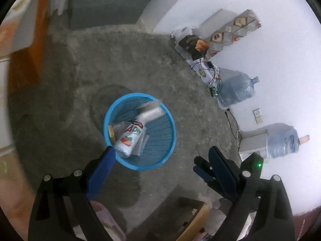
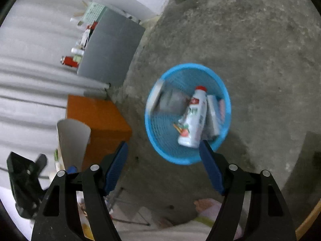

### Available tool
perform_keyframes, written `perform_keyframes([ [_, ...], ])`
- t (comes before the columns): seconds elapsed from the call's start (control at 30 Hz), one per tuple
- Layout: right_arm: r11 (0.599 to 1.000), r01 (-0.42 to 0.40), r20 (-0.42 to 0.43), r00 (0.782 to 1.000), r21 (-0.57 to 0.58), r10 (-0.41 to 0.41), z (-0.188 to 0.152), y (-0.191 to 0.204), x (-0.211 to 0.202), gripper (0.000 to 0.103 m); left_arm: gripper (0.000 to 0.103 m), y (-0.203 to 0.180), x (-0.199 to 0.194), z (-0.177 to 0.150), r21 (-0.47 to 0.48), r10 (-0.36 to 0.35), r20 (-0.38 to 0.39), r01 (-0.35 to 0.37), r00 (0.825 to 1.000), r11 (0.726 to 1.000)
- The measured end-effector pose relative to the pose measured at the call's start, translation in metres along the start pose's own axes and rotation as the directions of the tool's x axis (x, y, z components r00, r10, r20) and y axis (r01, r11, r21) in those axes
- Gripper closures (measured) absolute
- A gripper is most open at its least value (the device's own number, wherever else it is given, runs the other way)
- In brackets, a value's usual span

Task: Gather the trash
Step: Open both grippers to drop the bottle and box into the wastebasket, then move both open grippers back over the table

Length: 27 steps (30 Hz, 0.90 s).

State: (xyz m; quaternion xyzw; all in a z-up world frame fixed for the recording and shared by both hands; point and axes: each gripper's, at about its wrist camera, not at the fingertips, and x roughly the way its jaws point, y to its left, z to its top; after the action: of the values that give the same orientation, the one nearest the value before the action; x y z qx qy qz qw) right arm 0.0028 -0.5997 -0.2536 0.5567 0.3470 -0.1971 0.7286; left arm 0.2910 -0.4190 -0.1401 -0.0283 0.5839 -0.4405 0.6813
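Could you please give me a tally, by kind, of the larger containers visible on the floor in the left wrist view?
Blue mesh waste basket: 1
Large clear water jugs, one by the cables and one further along the wall: 2
White bottle with strawberry label, lying inside the basket: 1
Total: 4

Dim, blurred (edges fisheye-warped)

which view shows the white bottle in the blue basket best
The right wrist view: the white plastic bottle with a red cap lies fully visible in the blue mesh basket. In the left wrist view its neck is hidden by other trash.
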Motion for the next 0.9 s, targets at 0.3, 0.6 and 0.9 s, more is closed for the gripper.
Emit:
perform_keyframes([
  [0.3,0.993,-0.058,-0.018,0.998,-0.102,0.056,-0.048,0.018,-0.041,0.033,0.012,0.021,-0.116,-0.054,-0.022,-0.077,0.156,0.081,0.985,0.996],
  [0.6,0.932,-0.215,-0.033,0.976,-0.293,0.215,-0.078,0.104,-0.082,0.031,0.012,0.04,-0.238,-0.146,0.079,0.021,0.379,-0.055,0.925,0.995],
  [0.9,0.789,-0.423,-0.359,0.892,-0.446,0.275,-0.142,0.233,-0.029,0.031,0.012,0.118,-0.342,-0.277,-0.13,0.39,0.598,-0.395,0.7,0.909],
])
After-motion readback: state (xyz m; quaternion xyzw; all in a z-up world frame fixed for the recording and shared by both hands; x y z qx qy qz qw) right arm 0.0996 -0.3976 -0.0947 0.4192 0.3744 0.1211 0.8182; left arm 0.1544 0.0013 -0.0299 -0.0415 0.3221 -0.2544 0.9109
